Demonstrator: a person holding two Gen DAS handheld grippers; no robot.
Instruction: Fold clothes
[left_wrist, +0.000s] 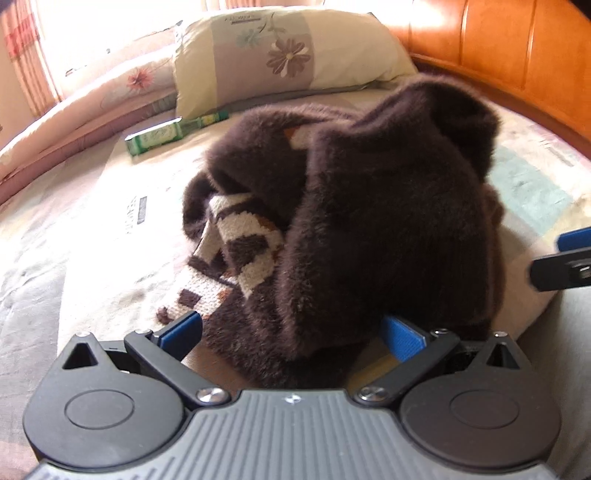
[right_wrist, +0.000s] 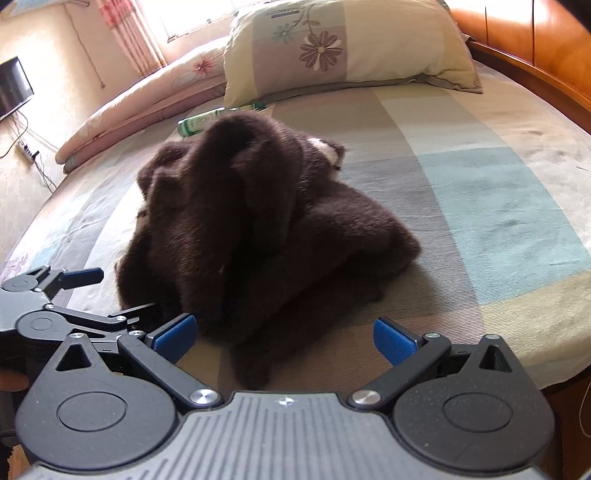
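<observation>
Left gripper (left_wrist: 291, 334) nearest in its own view: jaws spread wide, the near hem of the sweater (left_wrist: 369, 221) lying between the blue pads (left_wrist: 402, 338) but not pinched. Right gripper (right_wrist: 284, 338) likewise spread; sweater's near edge sits just ahead of and between its jaws, no contact that I can confirm.

Sweater: dark brown, fuzzy knit with a cream-and-brown patterned part showing on its left side. Heaped in a loose mound on the bed (right_wrist: 480, 192), roughly mid-mattress, near side toward both grippers. Not lying flat or squared; no folded shape visible.

Handling estimate: soft, limp, moderately bulky, light. Pile should grip well against the pads, not slippery. Will sag and drag if lifted by one point. Best hold: a single-layer edge, such as hem or shoulder seam, one per gripper, well apart. Thick bunched folds risk grabbing several layers.

Far side: pillow (right_wrist: 347, 44), green tube (left_wrist: 162, 134) near it, clear of sweater.
</observation>
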